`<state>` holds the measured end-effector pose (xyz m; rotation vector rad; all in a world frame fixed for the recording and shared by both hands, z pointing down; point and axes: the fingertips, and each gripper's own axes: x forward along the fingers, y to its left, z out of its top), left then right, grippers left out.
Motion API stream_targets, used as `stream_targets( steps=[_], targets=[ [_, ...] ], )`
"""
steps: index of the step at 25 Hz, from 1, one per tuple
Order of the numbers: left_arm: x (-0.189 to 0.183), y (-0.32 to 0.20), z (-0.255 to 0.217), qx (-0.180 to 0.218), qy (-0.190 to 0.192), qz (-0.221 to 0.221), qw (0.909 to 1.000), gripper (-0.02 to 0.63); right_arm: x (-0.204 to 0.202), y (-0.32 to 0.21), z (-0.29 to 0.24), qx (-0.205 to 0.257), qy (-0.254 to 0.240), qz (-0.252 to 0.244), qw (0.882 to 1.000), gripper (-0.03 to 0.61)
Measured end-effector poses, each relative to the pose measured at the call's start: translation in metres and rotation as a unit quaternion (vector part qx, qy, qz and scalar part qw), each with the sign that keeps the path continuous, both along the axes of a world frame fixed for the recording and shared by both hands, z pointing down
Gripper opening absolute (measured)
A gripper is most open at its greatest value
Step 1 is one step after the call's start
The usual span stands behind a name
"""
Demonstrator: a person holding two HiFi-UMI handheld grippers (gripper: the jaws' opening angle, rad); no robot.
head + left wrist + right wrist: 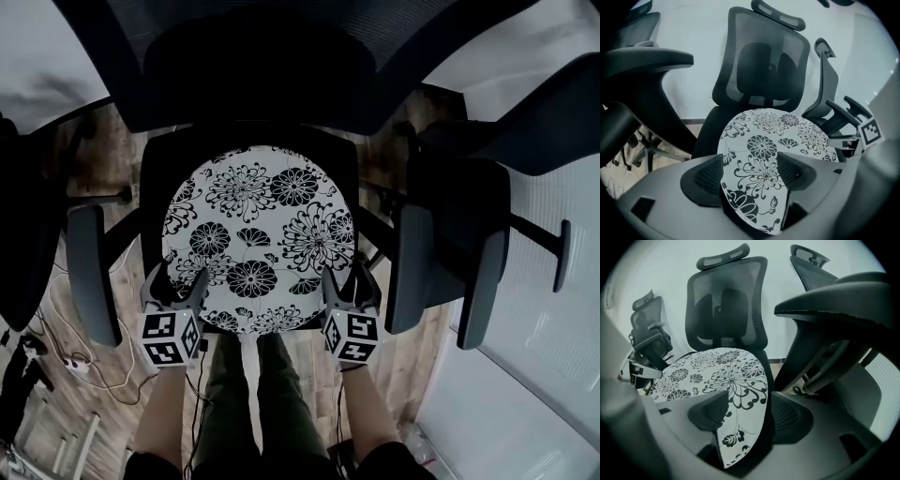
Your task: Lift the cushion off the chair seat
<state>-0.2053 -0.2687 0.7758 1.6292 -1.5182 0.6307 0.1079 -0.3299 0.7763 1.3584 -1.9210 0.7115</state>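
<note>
Black-and-white cushion [258,239], on chair seat [153,187]

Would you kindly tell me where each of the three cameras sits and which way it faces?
Head view: on the person's head, facing steeply down onto the cushion on the chair seat; forearms, legs, left gripper and right gripper show.
Left gripper view: on the left gripper, facing along its open jaws over the cushion toward the backrest.
Right gripper view: on the right gripper, likewise facing the backrest; its open jaws straddle the cushion's rim.
Shared: all three see the cushion and backrest.
</note>
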Motion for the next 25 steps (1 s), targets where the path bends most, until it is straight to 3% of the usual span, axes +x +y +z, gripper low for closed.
stream_targets(
  steps=[13, 19, 25],
  targets=[
    [-0.015, 0.008, 0.023, -0.036, 0.011, -0.034, 0.9987, 0.362, 0.01, 0.006, 0.012, -0.016, 0.009, 0.009, 1.0, 0.281],
    [-0.005, 0.01, 0.031, -0.054, 0.035, -0.034, 0.9974, 0.362, 0.008, 0.01, 0.021, -0.036, -0.007, 0.011, 0.999, 0.281],
    [-0.011, 0.012, 0.036, -0.069, 0.022, -0.021, 0.9972, 0.334, -0.002, 0.013, 0.026, -0.053, -0.016, -0.011, 0.998, 0.264]
  ],
)
